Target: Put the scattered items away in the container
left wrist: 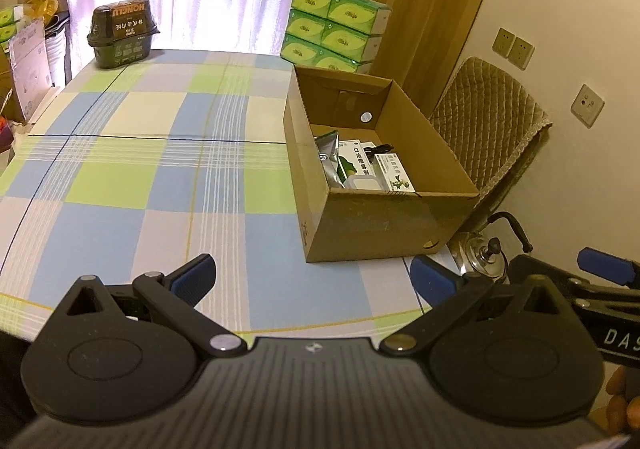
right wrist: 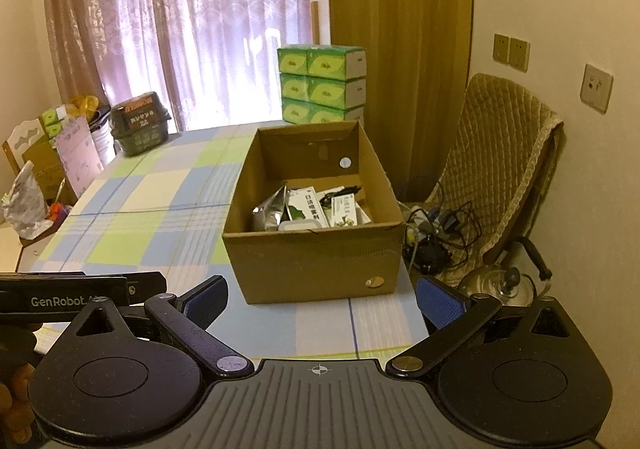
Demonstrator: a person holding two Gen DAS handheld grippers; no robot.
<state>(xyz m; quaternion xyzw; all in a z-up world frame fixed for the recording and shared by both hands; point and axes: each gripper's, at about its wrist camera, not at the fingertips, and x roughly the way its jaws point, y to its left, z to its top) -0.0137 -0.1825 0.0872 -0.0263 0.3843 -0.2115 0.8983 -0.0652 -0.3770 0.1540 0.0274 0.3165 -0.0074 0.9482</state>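
Left tongs fill the bottom of the left wrist view, their blue pads spread wide with nothing between them, hovering over the near edge of the counter and its checked cloth. Beyond them, toward the right edge, sits the cardboard box, open at the top; its flaps are folded down inside, which keeps the mouth clear for dropping things in. From this higher angle the contents show well: a silver pouch, a white carton with green print, a second small carton and a black cable. The cloth in front of the box looks bare, so the scattered items seem to be in already and the tidying is probably at or near its end. A dark tub stands at the far corner and a stack of green tissue packs rises behind the box; both look like room furniture, not strays. At the right edge a part of the right tongs pokes in, beside a kettle.

Right tongs are likewise spread wide and empty in the right wrist view, held low and square to the box front, apart from it. This view sees less of the box floor, but it shows what the other hides: a tangle of cords on the floor beside the padded chair, clutter at the far left of the counter, and the body of the left device just beside the right one. Fingers grip below it.
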